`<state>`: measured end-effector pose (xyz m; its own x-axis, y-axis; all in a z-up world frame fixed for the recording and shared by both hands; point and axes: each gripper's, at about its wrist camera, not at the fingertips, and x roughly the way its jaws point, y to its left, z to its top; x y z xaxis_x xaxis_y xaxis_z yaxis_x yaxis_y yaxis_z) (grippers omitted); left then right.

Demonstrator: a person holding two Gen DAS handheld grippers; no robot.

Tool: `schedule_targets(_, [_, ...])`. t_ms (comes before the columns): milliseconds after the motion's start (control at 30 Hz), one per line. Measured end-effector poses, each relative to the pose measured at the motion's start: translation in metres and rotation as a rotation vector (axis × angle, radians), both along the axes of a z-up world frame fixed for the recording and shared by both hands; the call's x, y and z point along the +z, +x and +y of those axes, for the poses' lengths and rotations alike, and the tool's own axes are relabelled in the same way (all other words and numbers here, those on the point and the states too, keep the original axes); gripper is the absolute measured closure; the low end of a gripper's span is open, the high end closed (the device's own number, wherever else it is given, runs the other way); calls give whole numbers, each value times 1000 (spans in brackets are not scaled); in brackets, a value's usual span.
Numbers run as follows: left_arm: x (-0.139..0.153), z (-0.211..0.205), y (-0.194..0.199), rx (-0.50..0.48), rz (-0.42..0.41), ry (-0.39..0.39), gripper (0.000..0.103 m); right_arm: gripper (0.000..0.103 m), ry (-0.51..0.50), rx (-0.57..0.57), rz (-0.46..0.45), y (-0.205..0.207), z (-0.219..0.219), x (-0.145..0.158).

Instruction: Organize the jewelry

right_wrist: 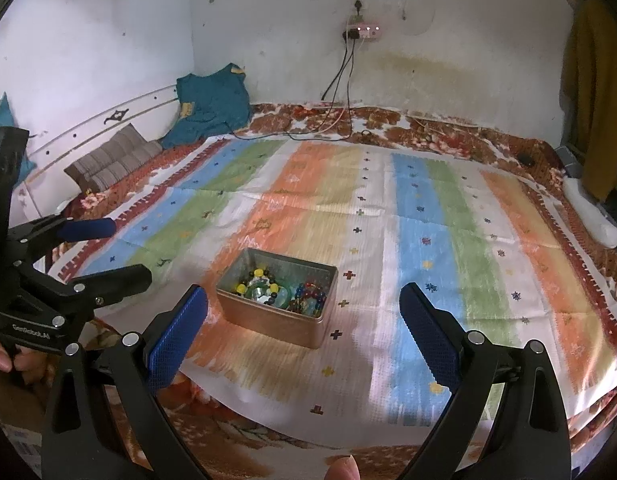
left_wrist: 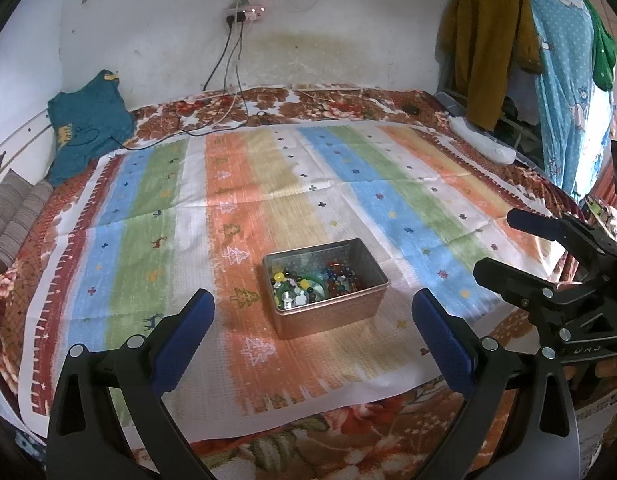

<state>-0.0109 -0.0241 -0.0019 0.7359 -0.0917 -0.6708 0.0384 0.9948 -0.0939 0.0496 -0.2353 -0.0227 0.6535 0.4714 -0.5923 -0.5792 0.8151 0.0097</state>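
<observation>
**A:** Take the metal tin as your landmark. Left of it, your left gripper hangs over the near edge of the striped cloth, jaws spread wide, nothing between the blue pads. It is short of the tin and touching nothing.

**B:** And the jewelry itself?

**A:** All that I can see of it lies inside the tin: a heap of beaded jewelry, with yellow and dark beads and a green ring toward the tin's left end, red and blue beads toward its right. No piece shows on the cloth around the tin. That fits two stages: everything gathered in, or a heap waiting to be sorted out. I can't settle which, so I won't call a move for you.

**B:** Right of the tin?

**A:** Your right gripper is also gaping and empty, level with the tin's near side. A fingertip shows at the bottom of the right wrist view.

**B:** If I do reach in?

**A:** In my judgement, come down from above, not across the rim; the walls are thin and the tin looks light, so a sideways nudge would likely slide it on the cloth. The strands look tangled, so pinching one may drag its neighbours. Close on a single strand and lift slowly.
</observation>
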Motion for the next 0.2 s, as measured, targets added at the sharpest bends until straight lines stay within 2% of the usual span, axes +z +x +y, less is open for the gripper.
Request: schedule_targets(200, [0,2,1,13,10,0,6,6,23,7,-5,-2,-3,1])
